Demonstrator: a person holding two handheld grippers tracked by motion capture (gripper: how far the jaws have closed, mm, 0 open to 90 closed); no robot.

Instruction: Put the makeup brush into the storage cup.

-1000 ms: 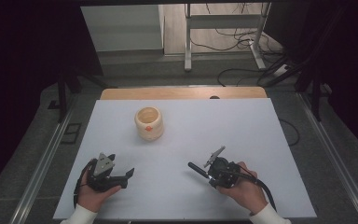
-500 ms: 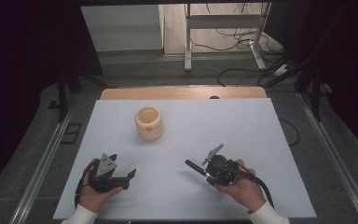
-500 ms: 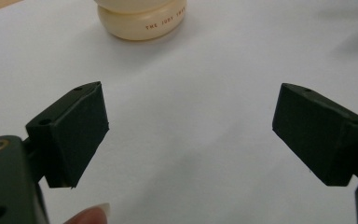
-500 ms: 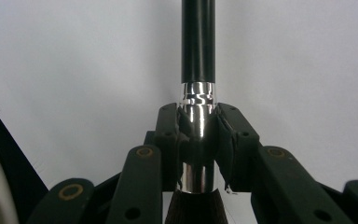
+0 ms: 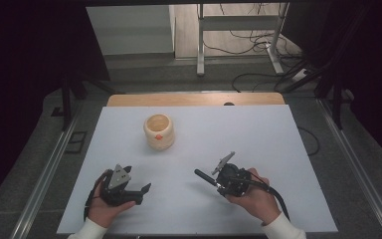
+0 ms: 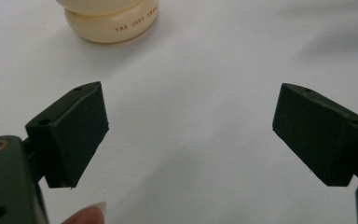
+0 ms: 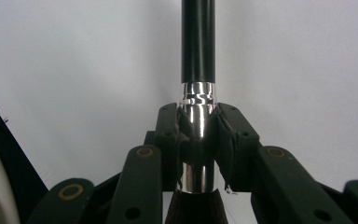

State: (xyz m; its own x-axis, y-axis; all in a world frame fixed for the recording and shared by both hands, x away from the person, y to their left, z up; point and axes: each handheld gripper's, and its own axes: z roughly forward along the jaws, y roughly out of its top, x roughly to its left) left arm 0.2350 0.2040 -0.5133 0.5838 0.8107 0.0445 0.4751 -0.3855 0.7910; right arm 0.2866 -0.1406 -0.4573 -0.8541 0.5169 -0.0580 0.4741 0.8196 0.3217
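Tool (image 7: 199, 135) pads pinch a slim rod (image 7: 198, 42) — chrome collar, matte-black shaft.

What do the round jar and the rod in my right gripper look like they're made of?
The jar looks like cream plastic or glazed ceramic: smooth, softly glossy, with small printed lettering on its side; the look leaves it open. The rod is matt black, plastic or coated, with a mirror-bright metal collar showing sharp reflections where the right gripper clamps it.

Black-handled brush (image 7: 198, 70), perhaps for makeup, chrome ferrule clamped; handle pointing away, roughly level.
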